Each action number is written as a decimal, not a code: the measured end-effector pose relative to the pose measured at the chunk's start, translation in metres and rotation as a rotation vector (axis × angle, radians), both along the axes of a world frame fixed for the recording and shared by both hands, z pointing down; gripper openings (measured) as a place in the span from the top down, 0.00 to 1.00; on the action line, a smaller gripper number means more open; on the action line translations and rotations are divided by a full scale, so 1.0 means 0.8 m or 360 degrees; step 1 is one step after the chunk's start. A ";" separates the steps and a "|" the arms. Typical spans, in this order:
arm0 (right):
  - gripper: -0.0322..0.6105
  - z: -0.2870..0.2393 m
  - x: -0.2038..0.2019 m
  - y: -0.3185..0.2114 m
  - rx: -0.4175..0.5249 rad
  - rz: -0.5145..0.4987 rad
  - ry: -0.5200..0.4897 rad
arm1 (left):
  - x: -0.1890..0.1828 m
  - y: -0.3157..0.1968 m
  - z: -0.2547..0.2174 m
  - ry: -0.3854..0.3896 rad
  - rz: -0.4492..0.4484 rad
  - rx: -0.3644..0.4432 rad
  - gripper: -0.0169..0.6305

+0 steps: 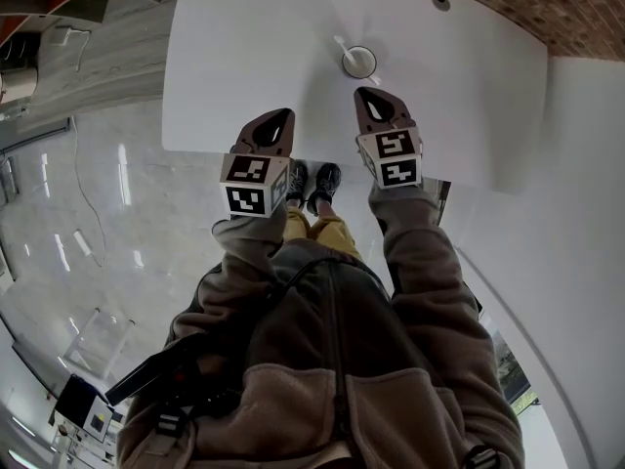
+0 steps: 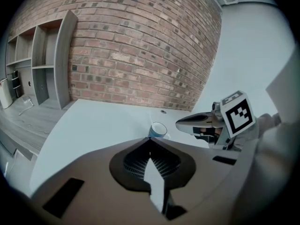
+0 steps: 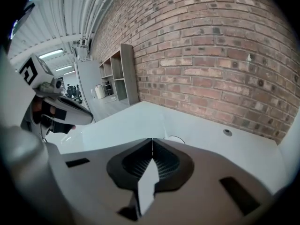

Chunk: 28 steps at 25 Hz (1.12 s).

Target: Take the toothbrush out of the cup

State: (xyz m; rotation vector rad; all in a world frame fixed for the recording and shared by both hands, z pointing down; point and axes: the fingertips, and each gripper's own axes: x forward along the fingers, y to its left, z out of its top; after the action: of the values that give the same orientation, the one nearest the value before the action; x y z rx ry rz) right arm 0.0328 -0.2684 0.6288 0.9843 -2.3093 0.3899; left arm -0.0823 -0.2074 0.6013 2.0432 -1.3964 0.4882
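Near the top centre of the head view, a small round, pale-rimmed cup stands on the white tabletop. What looks like a thin white toothbrush leans out of it toward the upper left. Just below the cup, the left gripper and right gripper each have their jaws pressed together on nothing.

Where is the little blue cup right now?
In the head view, the small round blue cup stands on the white table, just ahead of the right gripper, toward the brick wall.
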 end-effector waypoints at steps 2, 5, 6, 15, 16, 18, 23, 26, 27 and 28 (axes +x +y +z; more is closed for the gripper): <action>0.95 0.012 -0.003 -0.015 -0.0020 -0.0025 0.0024 | -0.004 0.000 0.008 -0.0003 -0.0011 -0.0018 0.97; 0.95 0.032 -0.004 -0.040 -0.0012 -0.0047 0.0064 | -0.016 0.001 0.020 -0.0009 -0.0038 -0.0052 0.97; 0.95 0.038 -0.005 -0.047 -0.0012 -0.0053 0.0080 | -0.020 0.002 0.024 -0.0010 -0.0047 -0.0060 0.97; 0.88 0.088 -0.015 -0.085 -0.0120 -0.0184 0.0282 | -0.039 0.005 0.039 -0.0001 -0.0080 -0.0111 0.97; 0.88 0.093 -0.016 -0.087 -0.0127 -0.0207 0.0313 | -0.041 0.006 0.042 -0.0002 -0.0082 -0.0117 0.97; 0.88 0.103 -0.018 -0.091 -0.0135 -0.0259 0.0388 | -0.046 0.007 0.046 -0.0001 -0.0089 -0.0126 0.97; 0.88 0.124 -0.022 -0.097 -0.0162 -0.0348 0.0539 | -0.059 0.011 0.050 0.0000 -0.0114 -0.0141 0.97; 0.88 0.128 -0.023 -0.099 -0.0158 -0.0369 0.0579 | -0.065 0.015 0.050 -0.0005 -0.0126 -0.0148 0.97; 0.88 0.129 -0.023 -0.100 -0.0156 -0.0368 0.0585 | -0.067 0.016 0.051 -0.0006 -0.0130 -0.0149 0.97; 0.88 0.129 -0.024 -0.101 -0.0154 -0.0366 0.0589 | -0.070 0.016 0.050 -0.0007 -0.0134 -0.0148 0.97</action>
State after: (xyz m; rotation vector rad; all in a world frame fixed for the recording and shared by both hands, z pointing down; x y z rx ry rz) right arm 0.0139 -0.3491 0.7322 0.6692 -2.0169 0.2021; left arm -0.1380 -0.1942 0.6417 1.9024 -1.4289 0.5124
